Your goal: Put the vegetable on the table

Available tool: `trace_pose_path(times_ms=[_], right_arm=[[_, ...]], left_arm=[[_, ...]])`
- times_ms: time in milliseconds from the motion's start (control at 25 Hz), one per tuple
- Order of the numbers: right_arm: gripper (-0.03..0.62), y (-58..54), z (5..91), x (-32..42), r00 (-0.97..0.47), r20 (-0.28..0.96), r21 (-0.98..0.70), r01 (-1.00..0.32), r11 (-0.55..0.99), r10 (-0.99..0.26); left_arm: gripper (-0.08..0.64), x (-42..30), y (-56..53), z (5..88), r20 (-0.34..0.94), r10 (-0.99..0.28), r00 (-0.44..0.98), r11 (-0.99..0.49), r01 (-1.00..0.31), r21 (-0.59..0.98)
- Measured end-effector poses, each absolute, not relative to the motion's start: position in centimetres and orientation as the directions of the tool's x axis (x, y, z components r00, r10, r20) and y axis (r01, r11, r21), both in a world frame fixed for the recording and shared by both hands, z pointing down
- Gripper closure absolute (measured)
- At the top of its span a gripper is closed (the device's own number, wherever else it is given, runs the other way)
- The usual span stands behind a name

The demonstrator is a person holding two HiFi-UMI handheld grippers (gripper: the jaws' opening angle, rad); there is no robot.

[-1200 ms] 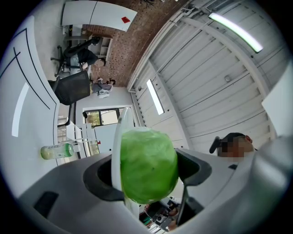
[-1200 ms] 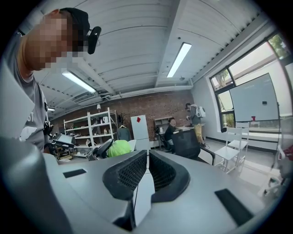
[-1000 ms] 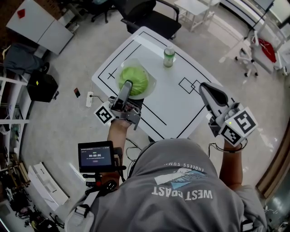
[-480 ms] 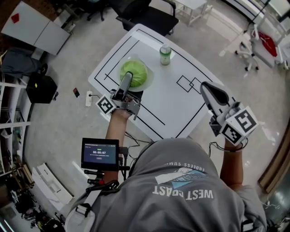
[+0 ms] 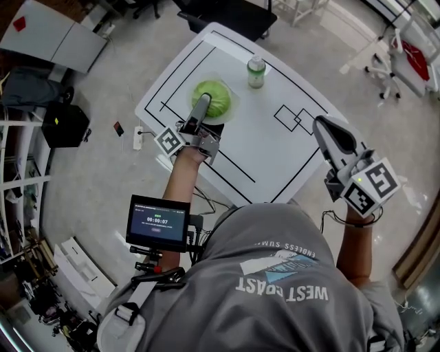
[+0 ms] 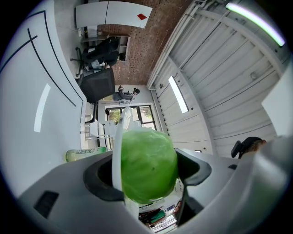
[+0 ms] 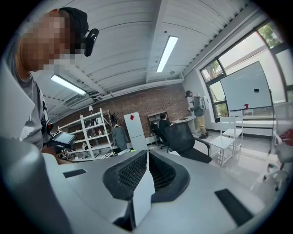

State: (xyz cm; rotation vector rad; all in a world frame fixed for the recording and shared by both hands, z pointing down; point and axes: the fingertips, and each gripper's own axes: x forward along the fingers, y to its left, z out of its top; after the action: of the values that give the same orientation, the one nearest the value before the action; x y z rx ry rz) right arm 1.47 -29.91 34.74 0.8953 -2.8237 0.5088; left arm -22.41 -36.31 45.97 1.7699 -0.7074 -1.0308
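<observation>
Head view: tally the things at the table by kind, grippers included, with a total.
cabbage: 1
bottle: 1
grippers: 2 (left gripper, right gripper)
Total: 4

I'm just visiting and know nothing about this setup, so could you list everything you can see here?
table: one, white with black lines, centre
cabbage: one, green, over the table's left part, gripped
bottle: one, pale green, table's far side
office chair: one, black, beyond the table
box: one, black, floor at left
screen: one, black, beside the person's left arm
left gripper: one, grey, jaws closed on the cabbage
right gripper: one, grey, jaws together, empty, by the table's right edge
</observation>
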Motion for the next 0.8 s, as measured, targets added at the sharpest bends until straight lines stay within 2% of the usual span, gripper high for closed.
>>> trace_pose_path(times_ms=[800], right_arm=[[0.583,-30.2,34.4,0.9,-0.791,0.277,-0.31,-0.611,0.729,-0.545]], left_arm=[[0.221,-23.5,-39.5,53.9,-0.113,-0.846,0.522,-0.193,-0.1,0.976]])
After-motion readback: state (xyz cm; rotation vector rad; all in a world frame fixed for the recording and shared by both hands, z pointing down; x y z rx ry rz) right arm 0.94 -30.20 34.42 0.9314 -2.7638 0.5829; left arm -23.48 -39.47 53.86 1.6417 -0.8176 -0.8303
